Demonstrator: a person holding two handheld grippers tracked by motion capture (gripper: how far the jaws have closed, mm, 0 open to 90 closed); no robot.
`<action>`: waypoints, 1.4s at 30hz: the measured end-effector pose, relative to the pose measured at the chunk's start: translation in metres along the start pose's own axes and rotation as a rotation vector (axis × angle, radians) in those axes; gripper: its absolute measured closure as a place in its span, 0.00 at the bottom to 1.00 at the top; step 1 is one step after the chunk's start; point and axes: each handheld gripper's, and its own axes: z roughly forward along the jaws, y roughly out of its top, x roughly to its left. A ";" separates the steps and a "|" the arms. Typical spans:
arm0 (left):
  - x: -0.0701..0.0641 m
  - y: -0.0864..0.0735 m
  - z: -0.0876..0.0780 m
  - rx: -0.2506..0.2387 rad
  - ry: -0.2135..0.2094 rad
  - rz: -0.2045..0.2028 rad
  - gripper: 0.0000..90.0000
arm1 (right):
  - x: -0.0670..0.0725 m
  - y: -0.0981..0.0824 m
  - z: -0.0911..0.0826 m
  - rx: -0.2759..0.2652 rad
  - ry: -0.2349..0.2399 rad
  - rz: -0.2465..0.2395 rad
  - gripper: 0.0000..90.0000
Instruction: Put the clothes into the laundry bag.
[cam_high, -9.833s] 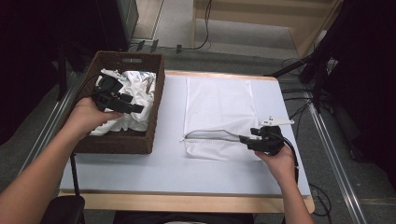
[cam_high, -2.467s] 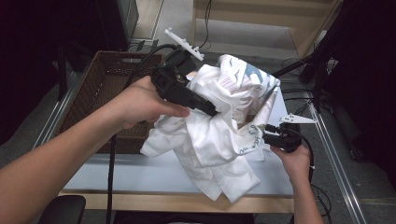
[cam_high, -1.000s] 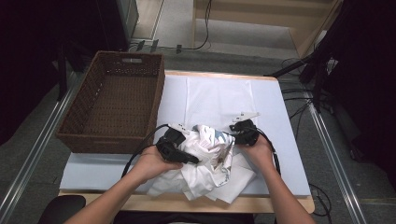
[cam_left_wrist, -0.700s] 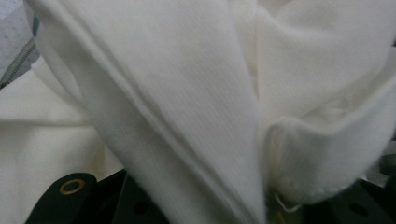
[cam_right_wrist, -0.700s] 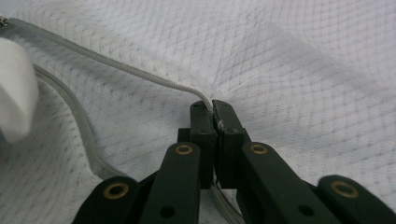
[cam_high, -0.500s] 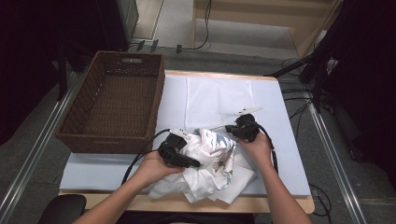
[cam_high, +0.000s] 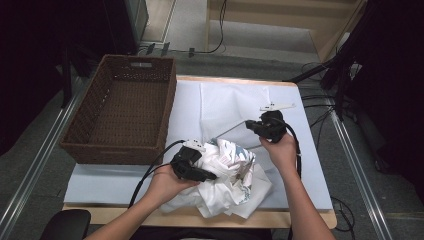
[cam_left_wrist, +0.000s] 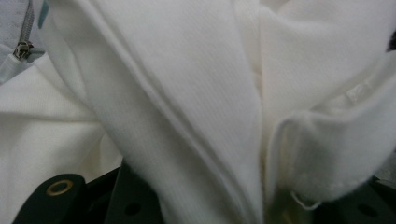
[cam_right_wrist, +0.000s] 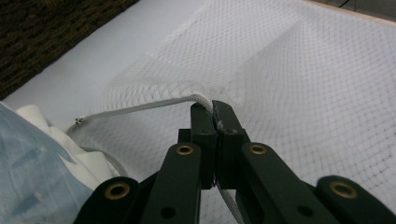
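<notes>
At table's near edge, left gripper (cam_high: 192, 167) is clamping the white garment (cam_high: 227, 180); right gripper (cam_right_wrist: 215, 112) is pinching the mesh bag's zipper edge (cam_right_wrist: 154, 105). Thin edge risks slipping free, collapsing the opening.

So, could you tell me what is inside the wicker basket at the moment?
The wicker basket looks empty: its woven floor shows bare. The white clothes lie bundled on the table beside the mesh laundry bag. The strip just behind the basket's near wall is hidden.

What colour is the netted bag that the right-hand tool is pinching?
White mesh bag, with a white zipper edge; clearest in the right gripper view.
</notes>
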 end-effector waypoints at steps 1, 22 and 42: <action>0.000 0.001 0.000 0.000 -0.005 -0.002 0.70 | 0.001 0.002 -0.001 -0.005 0.000 0.001 1.00; 0.012 0.051 0.014 -0.001 0.047 -0.011 0.74 | 0.006 0.011 -0.012 -0.032 0.029 0.018 1.00; -0.003 0.062 0.030 0.043 0.048 0.106 0.74 | 0.034 0.026 -0.023 -0.081 0.068 -0.057 1.00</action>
